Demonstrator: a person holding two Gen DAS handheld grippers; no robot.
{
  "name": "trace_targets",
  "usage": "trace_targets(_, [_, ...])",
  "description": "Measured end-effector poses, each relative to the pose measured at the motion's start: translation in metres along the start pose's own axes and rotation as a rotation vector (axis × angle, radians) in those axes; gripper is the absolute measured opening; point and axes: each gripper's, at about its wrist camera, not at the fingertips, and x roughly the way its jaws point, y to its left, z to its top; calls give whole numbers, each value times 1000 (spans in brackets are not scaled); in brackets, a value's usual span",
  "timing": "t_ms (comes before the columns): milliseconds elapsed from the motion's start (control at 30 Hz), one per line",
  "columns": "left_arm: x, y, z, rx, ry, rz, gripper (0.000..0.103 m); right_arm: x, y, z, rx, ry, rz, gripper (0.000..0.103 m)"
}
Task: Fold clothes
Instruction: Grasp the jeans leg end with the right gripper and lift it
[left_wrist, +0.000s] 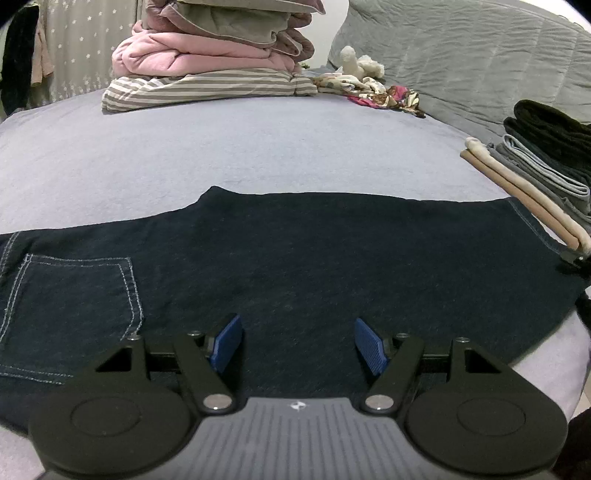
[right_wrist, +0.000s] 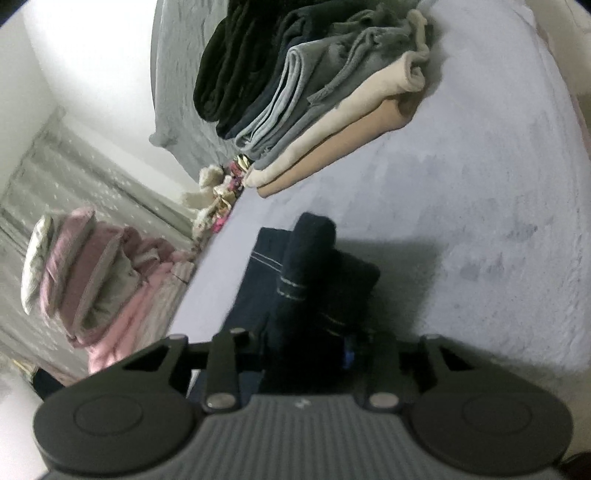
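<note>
Dark blue jeans (left_wrist: 295, 258) lie flat across the lilac bed sheet (left_wrist: 258, 147), with a back pocket stitched in white at the left. My left gripper (left_wrist: 298, 341) hovers low over the middle of them, its blue pads (left_wrist: 227, 343) wide apart with only flat cloth beneath. In the right wrist view a bunched end of the jeans (right_wrist: 314, 266), with its stitched hem, rises out of my right gripper (right_wrist: 306, 350). The cloth fills the gap between the jaws. One blue pad (right_wrist: 349, 354) shows pressed against it and the other is hidden.
A stack of folded clothes (left_wrist: 546, 158) (right_wrist: 295, 92) in black, grey and beige sits on the sheet beyond the jeans' hem. At the back are piled pink blankets (left_wrist: 214, 44), a striped cloth (left_wrist: 207, 86), a flowery cloth (left_wrist: 384, 94) and a grey quilt (left_wrist: 480, 55).
</note>
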Motion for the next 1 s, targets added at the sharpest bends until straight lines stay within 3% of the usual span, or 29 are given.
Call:
trace_targets(67, [-1, 1, -1, 0, 0, 2, 67, 0, -1, 1, 20, -5, 19, 35])
trace_targets(267, [1, -1, -4, 18, -3, 13, 67, 0, 19, -6, -170, -23, -15, 35])
trace_targets(533, [4, -5, -5, 37, -9, 28, 68, -3, 21, -8, -207, -28, -27, 35])
trace_targets(1000, [4, 2, 0, -28, -8, -5, 68, -26, 105, -52, -792, -130, 69, 23])
